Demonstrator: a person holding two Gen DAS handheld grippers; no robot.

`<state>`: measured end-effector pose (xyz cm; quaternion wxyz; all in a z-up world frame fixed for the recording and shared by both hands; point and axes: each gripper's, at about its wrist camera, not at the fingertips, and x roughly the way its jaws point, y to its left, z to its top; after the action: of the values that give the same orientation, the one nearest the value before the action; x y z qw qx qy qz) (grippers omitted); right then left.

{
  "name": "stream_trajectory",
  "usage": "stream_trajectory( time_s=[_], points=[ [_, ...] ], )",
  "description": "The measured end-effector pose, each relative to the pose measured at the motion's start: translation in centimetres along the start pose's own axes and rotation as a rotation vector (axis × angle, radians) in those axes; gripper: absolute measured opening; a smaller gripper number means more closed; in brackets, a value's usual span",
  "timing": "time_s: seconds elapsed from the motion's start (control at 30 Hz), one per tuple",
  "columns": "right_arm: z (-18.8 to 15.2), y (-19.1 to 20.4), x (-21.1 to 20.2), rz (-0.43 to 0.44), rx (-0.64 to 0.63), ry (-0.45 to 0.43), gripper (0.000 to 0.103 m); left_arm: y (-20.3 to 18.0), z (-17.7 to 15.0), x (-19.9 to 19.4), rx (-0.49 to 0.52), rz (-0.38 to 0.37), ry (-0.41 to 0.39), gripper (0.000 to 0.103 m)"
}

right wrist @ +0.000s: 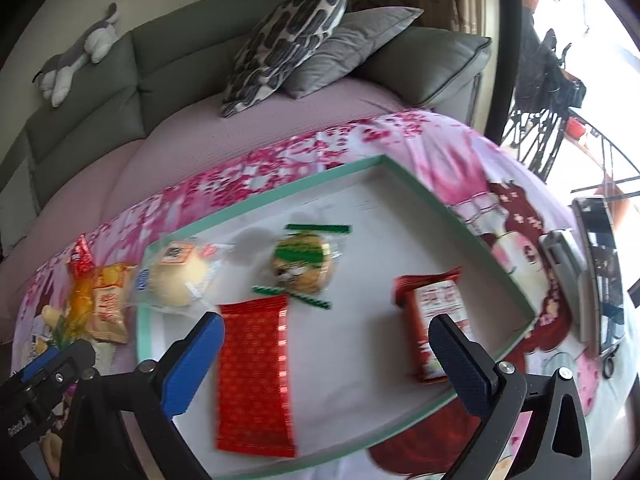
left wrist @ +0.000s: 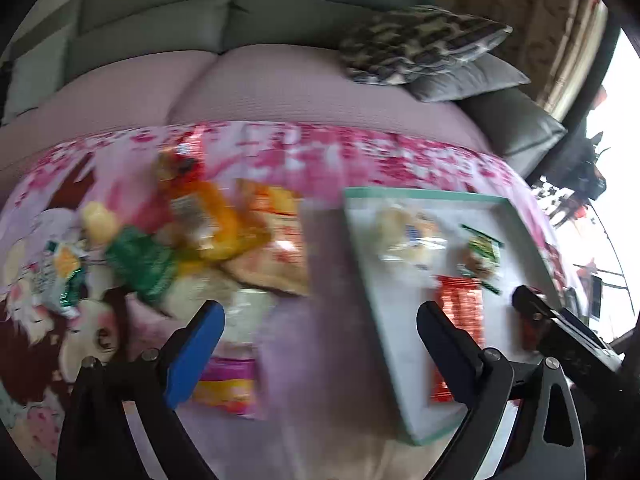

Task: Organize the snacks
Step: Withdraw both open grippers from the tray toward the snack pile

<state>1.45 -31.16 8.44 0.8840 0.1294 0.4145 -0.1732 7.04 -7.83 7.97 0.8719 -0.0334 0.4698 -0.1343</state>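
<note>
Right gripper (right wrist: 326, 350): lower middle of the right wrist frame, jaws spread wide and released, nothing between the pads.
Left gripper (left wrist: 320, 340): lower middle of the blurred left wrist frame, jaws likewise wide apart and holding nothing.
Red packet (right wrist: 256, 376): flat in the tray, just above the right jaws.
Red-and-white packet (right wrist: 434, 330): lower right of the tray, near its rim.
Tray (right wrist: 264, 196): white with mint-green rim, on the pink floral cloth (right wrist: 460, 160).
Green-striped cookie (right wrist: 302, 266): centre of the tray.
Pale bun (right wrist: 180, 278): left end of the tray.
Loose snack pile (left wrist: 192, 240): on the cloth, left of the tray.
Phone (right wrist: 598, 272): right edge, on the cloth.
Sofa (right wrist: 100, 92): upper frame, with patterned cushion (right wrist: 288, 36) and plush toy (right wrist: 76, 60).
</note>
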Motion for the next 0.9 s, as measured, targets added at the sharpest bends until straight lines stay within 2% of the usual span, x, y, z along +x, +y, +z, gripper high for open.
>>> stream_trajectory(
  time_s=[0.3,0.43,0.6,0.73,0.9],
  points=[
    [-0.2,4.5,-1.2,0.032,-0.066,-0.030,0.103,4.8,0.0,-1.0,-0.042,0.097,0.003,0.098],
    [-0.7,7.7,-1.9,0.108,-0.097,-0.036,0.103,7.4,-0.2,-1.7,-0.046,0.142,0.005,0.098],
    [-1.8,12.3,-2.8,0.179,-0.180,-0.048,0.103,11.0,-0.5,-3.0,-0.105,0.149,0.000,0.098],
    [-3.3,16.0,-2.2,0.228,-0.228,-0.005,0.103,14.4,-0.8,-3.5,-0.176,0.168,0.003,0.098],
    [-5.3,19.4,-1.4,0.245,-0.296,0.044,0.103,17.7,-1.2,-3.7,-0.234,0.181,0.007,0.098]
  ],
)
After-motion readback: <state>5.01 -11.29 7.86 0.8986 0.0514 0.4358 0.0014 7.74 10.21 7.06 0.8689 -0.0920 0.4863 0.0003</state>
